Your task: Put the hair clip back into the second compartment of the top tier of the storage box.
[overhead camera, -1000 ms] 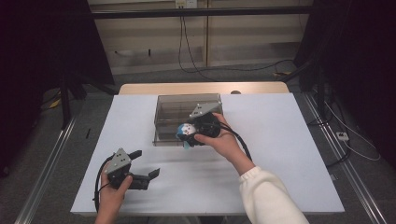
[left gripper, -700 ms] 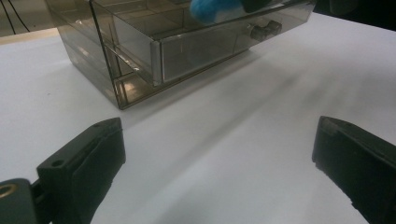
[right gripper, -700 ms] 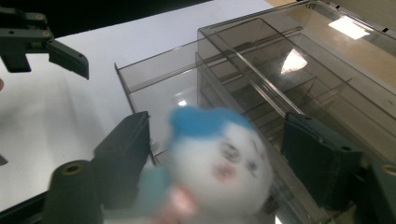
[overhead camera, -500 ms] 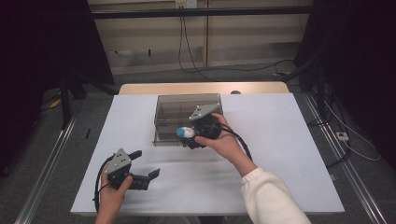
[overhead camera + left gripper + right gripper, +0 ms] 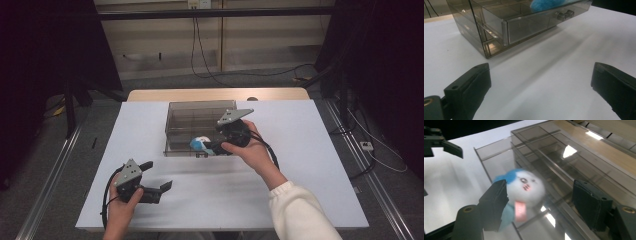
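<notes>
A smoky clear drawer box (image 5: 195, 120) stands mid-table, its lower drawer (image 5: 529, 26) pulled out a little. A small blue and white plush toy (image 5: 199, 144) sits at the box's front edge. My right gripper (image 5: 209, 148) points left at it. In the right gripper view the plush toy (image 5: 524, 186) rests against the left pad (image 5: 495, 202), with a clear gap to the right pad (image 5: 590, 205). Those jaws have just been closing, with the toy between them, not pinched. My left gripper (image 5: 159, 176) rests open on the near left of the table, nothing between its jaws (image 5: 539, 75).
The white table top (image 5: 310, 150) has bare room right of the box and along the front. A wooden strip (image 5: 215, 94) runs behind the box. Cables lie on the floor beyond. The left gripper (image 5: 441, 143) shows far off in the right gripper view.
The right hand and its gripper have shifted slightly to the right along the box front. The plush toy stays near the front edge. The left hand has not moved.
</notes>
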A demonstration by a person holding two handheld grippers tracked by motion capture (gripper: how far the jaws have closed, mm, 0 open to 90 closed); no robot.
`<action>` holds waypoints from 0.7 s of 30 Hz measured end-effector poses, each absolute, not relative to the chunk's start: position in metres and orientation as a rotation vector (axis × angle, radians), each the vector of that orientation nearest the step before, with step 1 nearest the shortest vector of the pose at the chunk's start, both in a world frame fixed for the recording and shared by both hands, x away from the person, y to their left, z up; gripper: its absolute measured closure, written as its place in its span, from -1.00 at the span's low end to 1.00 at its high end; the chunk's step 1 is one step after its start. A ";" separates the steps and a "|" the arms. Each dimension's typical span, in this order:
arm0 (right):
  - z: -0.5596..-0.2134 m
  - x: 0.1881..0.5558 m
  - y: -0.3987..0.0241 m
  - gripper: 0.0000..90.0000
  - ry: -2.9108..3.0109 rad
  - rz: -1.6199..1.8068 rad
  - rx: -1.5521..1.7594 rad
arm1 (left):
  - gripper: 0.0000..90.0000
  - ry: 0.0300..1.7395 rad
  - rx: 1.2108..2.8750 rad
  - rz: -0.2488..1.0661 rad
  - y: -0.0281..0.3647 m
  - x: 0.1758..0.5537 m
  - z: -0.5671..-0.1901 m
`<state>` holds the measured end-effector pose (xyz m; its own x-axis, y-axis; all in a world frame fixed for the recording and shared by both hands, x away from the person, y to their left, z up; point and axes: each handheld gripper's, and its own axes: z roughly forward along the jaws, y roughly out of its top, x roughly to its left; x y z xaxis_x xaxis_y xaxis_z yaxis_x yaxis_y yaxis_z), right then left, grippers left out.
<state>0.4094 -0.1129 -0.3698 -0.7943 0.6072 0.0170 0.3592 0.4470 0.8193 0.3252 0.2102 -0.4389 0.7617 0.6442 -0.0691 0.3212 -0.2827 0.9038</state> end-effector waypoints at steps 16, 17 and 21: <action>-0.361 0.393 -0.105 0.89 2.534 1.340 0.762 | -0.94 0.735 1.892 0.386 0.211 0.325 -0.438; -0.361 0.392 -0.105 0.95 2.547 1.351 0.766 | -0.94 0.736 1.893 0.385 0.210 0.325 -0.438; -0.364 0.392 -0.102 1.00 2.564 1.328 0.775 | -0.94 0.733 1.892 0.383 0.209 0.325 -0.438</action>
